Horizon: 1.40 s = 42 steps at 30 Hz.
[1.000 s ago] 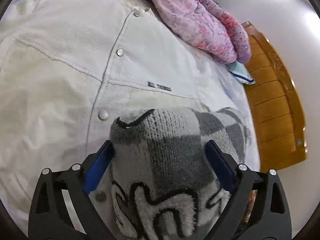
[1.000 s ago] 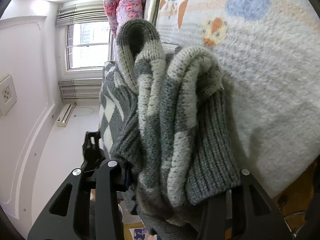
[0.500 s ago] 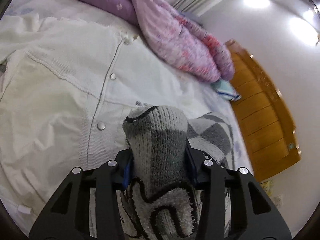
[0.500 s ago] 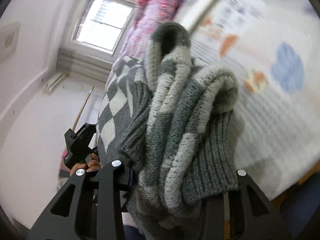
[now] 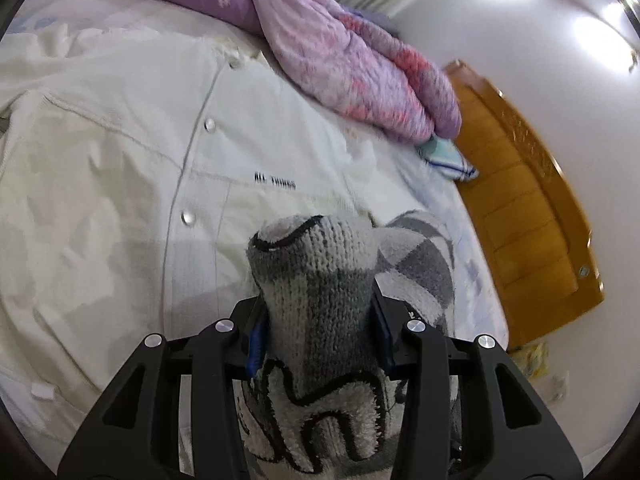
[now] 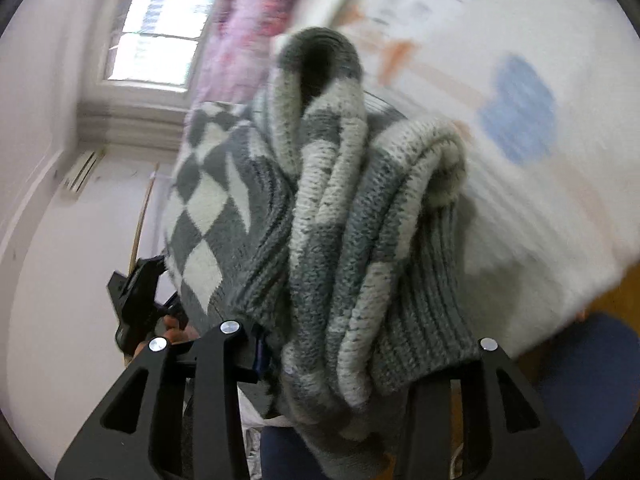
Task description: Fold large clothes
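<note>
Left wrist view first: the left gripper point(image 5: 318, 334) is clamped on a bunched fold of the grey-and-cream knitted sweater point(image 5: 320, 292), its blue pads pressing the wool from both sides, and the jaws have just been closing onto that fold. Beyond the fold, a white button-up jacket point(image 5: 120, 160) lies spread flat on the bed point(image 5: 472, 280), with a purple quilt point(image 5: 352, 64) heaped at the far side and a wooden headboard point(image 5: 532, 208) to the right. The sweater rises straight ahead of the fingers and drapes away to the right, off the jacket.

Right wrist view next: the right gripper point(image 6: 360, 360) grasps a thick wad of the same sweater point(image 6: 352, 220), ribbed hem and several layers squeezed between its jaws, which have opened a shade while the wool is between them. At the left edge a hand point(image 6: 172, 326) carries the other gripper, and a diamond-patterned stretch of the sweater runs from one to the other.

So the garment hangs in the air between both grippers, its long axis running gripper to gripper, above the near edge of the bed. My judgement is that spreading it needs the two grips drawn apart along that axis.
</note>
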Tool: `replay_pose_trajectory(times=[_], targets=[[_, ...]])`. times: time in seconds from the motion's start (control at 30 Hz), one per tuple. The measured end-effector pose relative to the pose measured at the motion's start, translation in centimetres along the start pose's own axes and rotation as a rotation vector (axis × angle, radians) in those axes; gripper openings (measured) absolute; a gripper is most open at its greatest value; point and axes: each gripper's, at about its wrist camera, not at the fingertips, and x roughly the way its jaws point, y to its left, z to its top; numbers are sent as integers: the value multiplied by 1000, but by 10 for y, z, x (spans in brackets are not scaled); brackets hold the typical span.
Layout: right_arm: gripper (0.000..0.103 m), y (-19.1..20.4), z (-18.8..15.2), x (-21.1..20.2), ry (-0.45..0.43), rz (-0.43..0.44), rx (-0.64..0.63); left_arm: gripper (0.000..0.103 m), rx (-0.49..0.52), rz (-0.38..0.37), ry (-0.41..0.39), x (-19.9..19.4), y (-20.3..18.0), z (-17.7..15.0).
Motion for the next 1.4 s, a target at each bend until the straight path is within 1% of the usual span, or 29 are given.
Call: replay_pose_trajectory(times=[0.07,0.13,0.17,0.2,0.23,0.3,0.37,0.43,0.5,0.53,0.57,0.67,0.77,0.83,0.93,1.03,1.1,1.13,1.2,1.23,1.27,1.33,1.4], targets=[[39,-2,-3,-5,-19,-4,-12,41,19,-7,3,0,-2,-3],[41,-2,-4,-8,-17,-19,-8,41,45,-1,17,2,-11,-4],[39,-1,-4,-10,-25,-20,-14,41,53,2,19,3,-15,-5],[37,2,-6,-14,-43,-29,-50,41,58,3,19,3,-18,-6],[36,8,-7,-18,-54,-51,-89,41,59,-1,22,4,-20,-7],[35,11,-10,-24,-61,-64,-108,41,61,-19,31,5,-25,-11],[33,17,-9,-36,-103,-73,-168,41,69,-28,40,9,-31,-13],[33,24,-3,-53,-158,-60,-204,41,60,-57,53,16,-37,-17],[32,30,3,-67,-208,-66,-259,41,54,-84,59,25,-46,-18],[32,28,1,-77,-227,-65,-282,41,48,-108,63,31,-52,-19],[32,30,7,-86,-251,-69,-304,41,40,-129,67,37,-59,-18],[32,31,22,-111,-325,-76,-338,41,53,-171,79,59,-91,-13],[32,24,36,-138,-410,-73,-355,41,88,-226,93,87,-135,-6],[32,14,46,-153,-460,-73,-351,41,112,-265,107,110,-166,0],[32,0,58,-170,-543,-112,-364,41,144,-302,132,149,-204,5],[32,-32,76,-177,-581,-128,-299,41,173,-316,163,185,-232,3],[32,-57,86,-173,-567,-159,-237,41,200,-298,197,211,-242,-2],[32,-68,89,-172,-556,-176,-207,41,221,-264,238,230,-246,-9],[33,-91,93,-160,-506,-239,-150,41,238,-184,287,253,-243,-23],[33,-97,90,-153,-494,-253,-152,41,232,-166,287,258,-239,-28],[35,-100,86,-151,-493,-250,-169,42,215,-161,269,260,-231,-30],[36,-100,82,-147,-485,-260,-178,45,168,-169,274,263,-219,-29],[40,-102,87,-144,-466,-265,-168,49,192,-132,283,265,-218,-27]])
